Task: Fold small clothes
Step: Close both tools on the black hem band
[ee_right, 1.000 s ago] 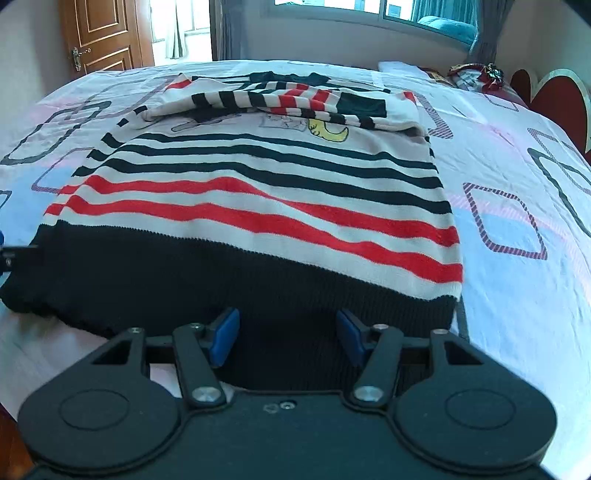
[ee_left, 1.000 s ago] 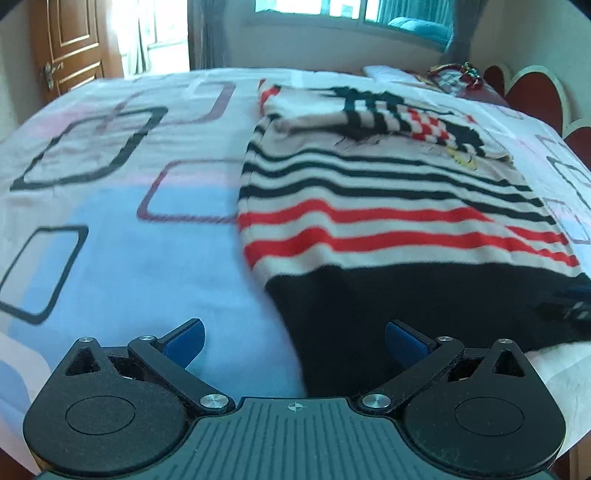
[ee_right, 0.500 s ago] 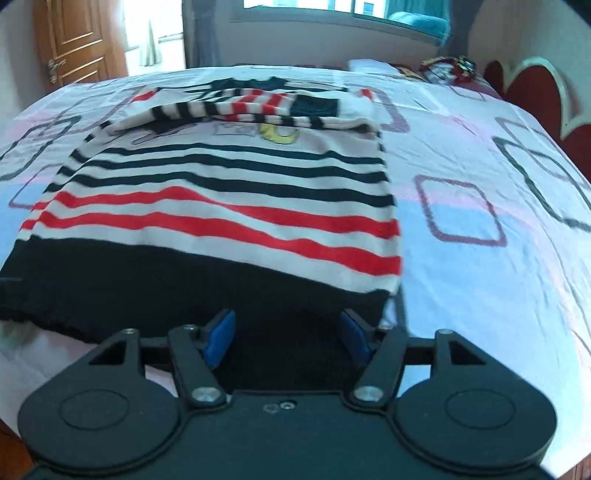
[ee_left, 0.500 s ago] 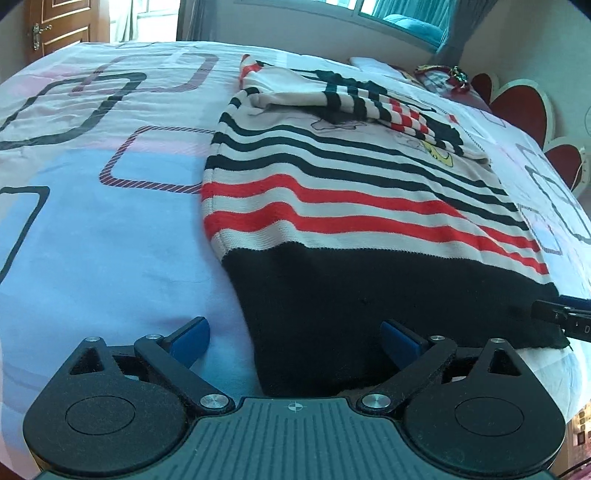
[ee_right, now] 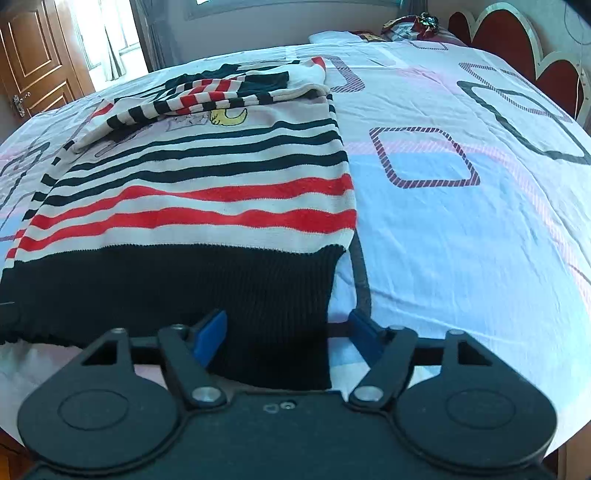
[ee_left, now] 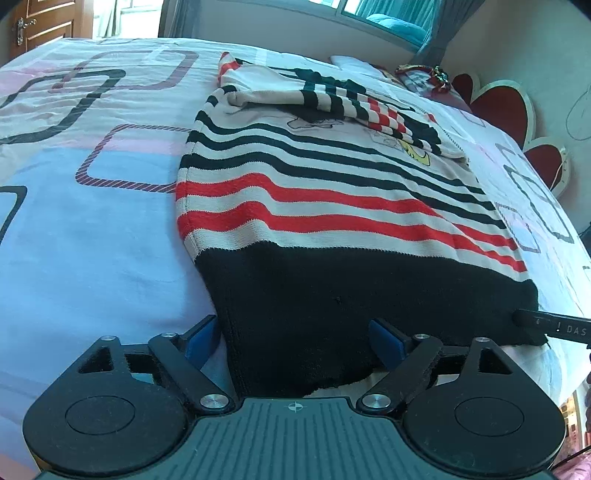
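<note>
A bed (ee_left: pixel 92 236) fills both views, covered by a pale blue, pink and white sheet printed with rounded square outlines. Behind it stand a brown wooden door (ee_right: pixel 29 70), a curtained window (ee_left: pixel 376 18) and a red scalloped headboard (ee_right: pixel 517 44).

A small striped sweater (ee_left: pixel 332 192) lies flat on the sheet, its wide black hem toward the cameras, then red stripes, then thinner black ones on cream. Its sleeves are folded across the chest at the far end, partly hiding a cartoon print with a yellow patch.

The left claw (ee_left: pixel 295 338) sits at the hem's left corner. Its jaws have just been closing, yet they stand apart: the left blue pad is just outside the sweater's edge on the sheet, the right one is over the black knit, and the corner lies between them unpinched.

The right claw (ee_right: pixel 288 334) is at the hem's right corner. Its jaws have just been opening and are apart, the left pad over the black band, the right pad over bare sheet, the corner between them and not clamped. A black tip of this claw shows at the right edge of the left wrist view, at the hem.
</note>
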`<state>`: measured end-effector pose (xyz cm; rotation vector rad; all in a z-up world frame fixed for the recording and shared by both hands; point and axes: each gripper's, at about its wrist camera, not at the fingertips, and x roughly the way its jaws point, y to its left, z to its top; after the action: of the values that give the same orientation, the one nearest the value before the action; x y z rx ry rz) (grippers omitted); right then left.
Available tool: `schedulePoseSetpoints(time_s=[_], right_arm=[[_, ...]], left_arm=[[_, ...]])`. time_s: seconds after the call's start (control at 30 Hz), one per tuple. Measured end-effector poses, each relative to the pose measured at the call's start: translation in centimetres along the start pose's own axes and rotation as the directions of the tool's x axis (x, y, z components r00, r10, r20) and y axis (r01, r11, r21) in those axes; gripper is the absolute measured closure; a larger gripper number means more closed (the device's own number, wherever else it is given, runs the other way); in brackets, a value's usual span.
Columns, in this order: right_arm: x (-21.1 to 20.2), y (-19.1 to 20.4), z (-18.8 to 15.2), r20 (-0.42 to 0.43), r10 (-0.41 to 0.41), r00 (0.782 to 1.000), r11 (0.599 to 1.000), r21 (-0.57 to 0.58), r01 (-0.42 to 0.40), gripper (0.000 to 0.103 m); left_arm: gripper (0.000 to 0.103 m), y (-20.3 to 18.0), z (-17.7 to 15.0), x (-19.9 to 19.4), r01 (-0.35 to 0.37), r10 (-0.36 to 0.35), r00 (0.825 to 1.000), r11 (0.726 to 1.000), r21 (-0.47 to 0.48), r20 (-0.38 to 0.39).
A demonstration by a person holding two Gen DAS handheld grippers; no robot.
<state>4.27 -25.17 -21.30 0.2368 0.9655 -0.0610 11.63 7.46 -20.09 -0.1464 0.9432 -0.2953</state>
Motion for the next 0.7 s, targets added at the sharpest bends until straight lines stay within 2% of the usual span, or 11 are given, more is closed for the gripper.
schedulePoseSetpoints(time_s=[0.07,0.1,0.17,0.27,0.37,0.4,0.43,0.47,0.7], right_arm=[[-0.1,0.0,-0.1,0.003,0.006,1.000,1.000,0.002,-0.006,0.048],[-0.2,0.1,-0.1,0.006,0.010,1.000,1.000,0.002,-0.010,0.053],[-0.3,-0.1,-0.1,0.006,0.033,0.999,0.999,0.022,-0.033,0.072],[-0.3,-0.1,0.0,0.000,0.051,0.999,0.998,0.037,-0.051,0.075],[-0.2,0.1,0.1,-0.007,0.059,0.998,0.998,0.038,-0.059,0.067],[-0.2,0.1,0.1,-0.009,0.064,0.998,0.997,0.042,-0.063,0.067],[-0.1,0.2,0.1,-0.011,0.061,0.998,0.997,0.037,-0.060,0.067],[-0.2,0.3,0.1,-0.011,0.060,0.998,0.998,0.035,-0.060,0.067],[-0.1,-0.3,0.4,-0.017,0.124,0.992,0.990,0.070,-0.123,0.089]], left_arm=[[0.035,0.2,0.1,-0.1,0.000,0.000,1.000,1.000,-0.004,0.004],[0.039,0.3,0.1,-0.1,-0.001,0.001,1.000,1.000,-0.009,0.005],[0.050,0.9,0.3,-0.3,-0.001,0.001,1.000,0.999,-0.032,0.003],[0.050,1.5,0.3,-0.3,0.015,-0.016,1.000,0.999,-0.052,-0.008],[0.051,1.0,0.1,-0.3,0.004,-0.004,1.000,1.000,-0.030,0.004],[0.057,0.9,0.0,-0.4,0.009,-0.009,1.000,0.999,-0.039,0.009],[0.087,1.0,0.0,-0.5,0.016,-0.016,1.000,0.999,-0.050,0.009],[0.094,1.1,0.1,-0.4,0.034,-0.035,0.999,0.997,-0.068,-0.006],[0.094,1.7,0.6,-0.7,0.098,-0.098,0.995,0.987,-0.125,0.007]])
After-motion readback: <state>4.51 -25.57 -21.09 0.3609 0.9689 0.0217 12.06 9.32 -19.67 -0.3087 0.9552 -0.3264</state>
